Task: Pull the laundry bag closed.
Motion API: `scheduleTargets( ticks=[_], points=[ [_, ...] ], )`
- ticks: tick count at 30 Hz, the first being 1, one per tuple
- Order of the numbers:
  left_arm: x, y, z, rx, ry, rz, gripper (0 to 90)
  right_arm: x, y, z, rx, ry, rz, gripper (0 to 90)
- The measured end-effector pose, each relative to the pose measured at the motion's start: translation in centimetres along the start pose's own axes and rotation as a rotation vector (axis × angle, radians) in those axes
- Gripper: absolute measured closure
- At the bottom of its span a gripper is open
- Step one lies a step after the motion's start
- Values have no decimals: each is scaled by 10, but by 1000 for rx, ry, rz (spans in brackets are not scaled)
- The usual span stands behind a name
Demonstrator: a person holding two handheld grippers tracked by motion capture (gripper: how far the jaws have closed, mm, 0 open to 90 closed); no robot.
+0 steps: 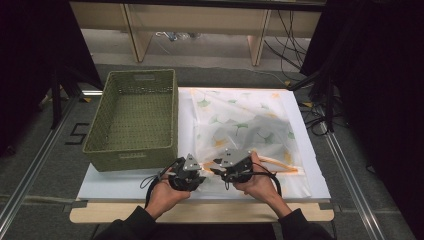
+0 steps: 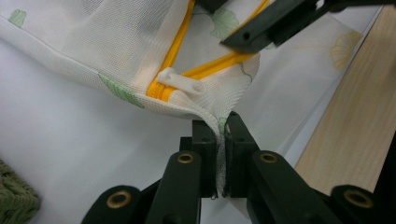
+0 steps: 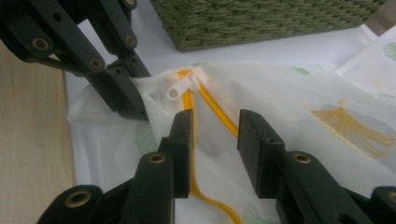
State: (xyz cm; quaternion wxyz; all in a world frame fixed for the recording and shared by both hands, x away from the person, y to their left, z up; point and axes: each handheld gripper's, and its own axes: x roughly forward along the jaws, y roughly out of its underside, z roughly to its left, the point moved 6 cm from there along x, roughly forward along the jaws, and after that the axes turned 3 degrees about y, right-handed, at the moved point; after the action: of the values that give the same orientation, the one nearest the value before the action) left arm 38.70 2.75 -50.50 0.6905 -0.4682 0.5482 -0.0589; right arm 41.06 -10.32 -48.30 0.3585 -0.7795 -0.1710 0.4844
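We keep the left gripper (image 2: 218, 140) clenched on the mesh bag (image 1: 245, 125) corner at the board's (image 1: 125, 182) near edge. The right gripper (image 3: 215, 135) stands released around the zipper (image 3: 210, 109). Closing there risks missing the pull (image 2: 182, 82), since it lies beyond the jaws.

White mesh zip bag (image 1: 245, 127) printed with ginkgo leaves, flat on the bench, yellow zipper (image 3: 205, 100) partly open, white slider (image 2: 183, 82) at the pinched-up near corner.
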Motion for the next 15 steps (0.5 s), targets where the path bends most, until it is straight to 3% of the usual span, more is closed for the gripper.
scheduleTargets(
  ticks=[1,4,6,15],
  points=[
    [1,0,-3,-27,13,-2,850,2,-1,1,2,-6,1,676],
    [0,0,-1,-4,9,-1,847,7,-3,6,-4,-45,-2,678],
    [1,0,-3,-25,18,-4,845,10,-2,6,-14,-39,10,678],
    [1,-1,-3,-10,14,-4,843,15,-1,9,-79,-25,35,656]
  ],
)
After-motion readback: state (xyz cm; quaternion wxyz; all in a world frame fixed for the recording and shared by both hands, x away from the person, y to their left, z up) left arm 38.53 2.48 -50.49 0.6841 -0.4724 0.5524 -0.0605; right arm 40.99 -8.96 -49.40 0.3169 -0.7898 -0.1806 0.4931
